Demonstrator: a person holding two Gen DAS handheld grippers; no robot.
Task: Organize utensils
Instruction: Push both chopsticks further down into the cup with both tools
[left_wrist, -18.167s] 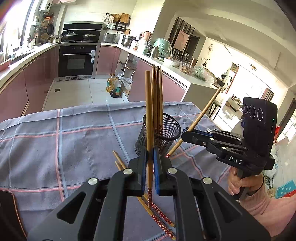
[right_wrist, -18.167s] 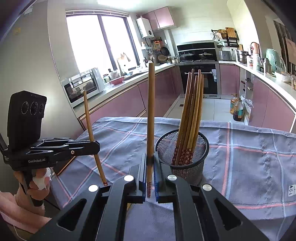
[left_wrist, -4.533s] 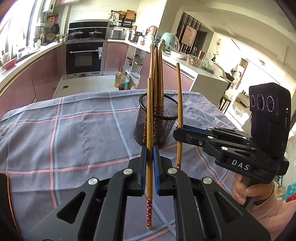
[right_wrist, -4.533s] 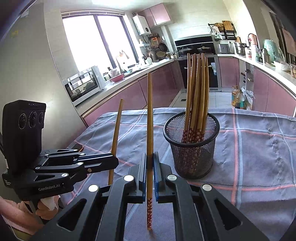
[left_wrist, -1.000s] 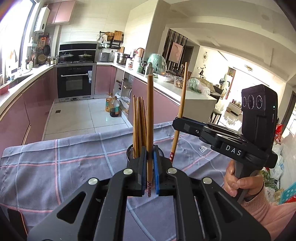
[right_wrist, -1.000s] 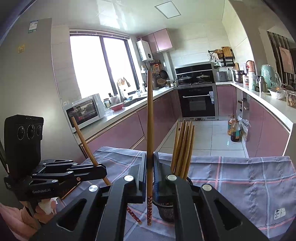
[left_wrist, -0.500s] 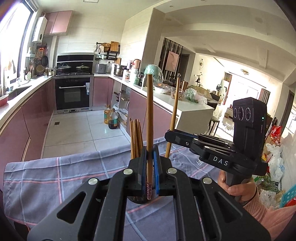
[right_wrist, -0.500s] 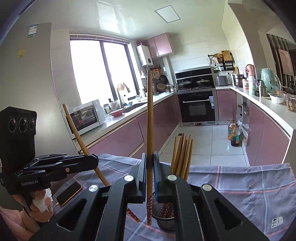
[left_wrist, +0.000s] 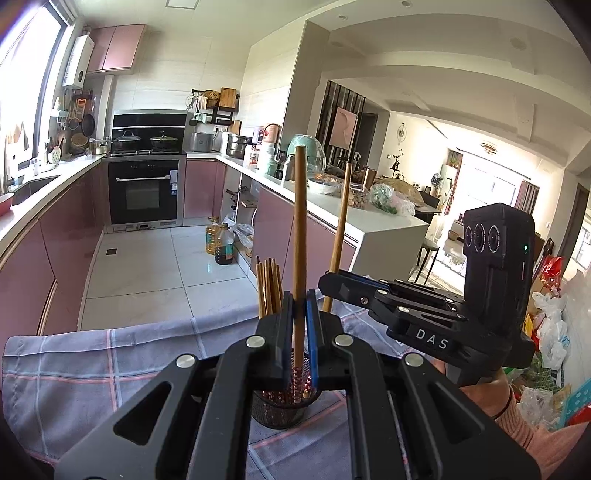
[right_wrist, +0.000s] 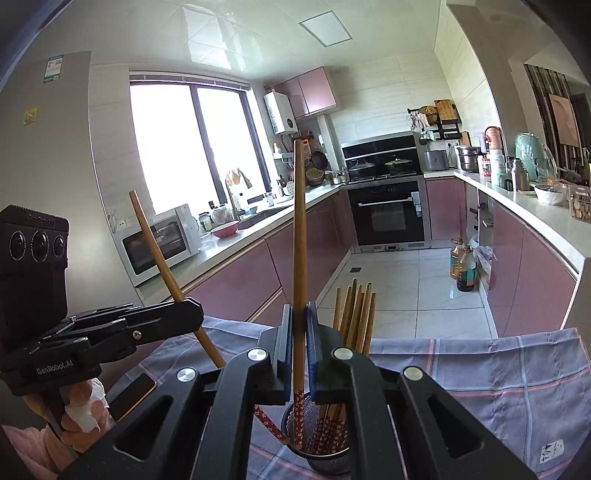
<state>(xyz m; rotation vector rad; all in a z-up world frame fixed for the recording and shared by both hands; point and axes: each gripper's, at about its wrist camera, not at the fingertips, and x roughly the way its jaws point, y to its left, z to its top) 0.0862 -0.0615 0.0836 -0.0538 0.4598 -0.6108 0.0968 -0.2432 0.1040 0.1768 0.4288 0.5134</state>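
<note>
My left gripper (left_wrist: 299, 325) is shut on a wooden chopstick (left_wrist: 298, 236) held upright. Its red patterned lower end hangs at the mouth of the black mesh cup (left_wrist: 280, 413), which holds several chopsticks (left_wrist: 269, 288). My right gripper (right_wrist: 300, 332) is shut on a second chopstick (right_wrist: 299, 240), whose patterned end dips into the mesh cup (right_wrist: 325, 461) beside the standing chopsticks (right_wrist: 354, 310). In the right wrist view the left gripper (right_wrist: 195, 314) shows its chopstick (right_wrist: 159, 254) tilted, with the tip close to the cup's left rim.
The cup stands on a table under a grey plaid cloth (left_wrist: 92, 369). A dark phone (right_wrist: 136, 387) lies near the table's left edge. A person's hand (right_wrist: 85, 410) holds the left handle. Pink kitchen counters and tiled floor lie beyond the table.
Both grippers have risen a little, and the cup sits lower in both views. Each still clamps its chopstick. The loose chopsticks seen long ago on the cloth are gone from view.
</note>
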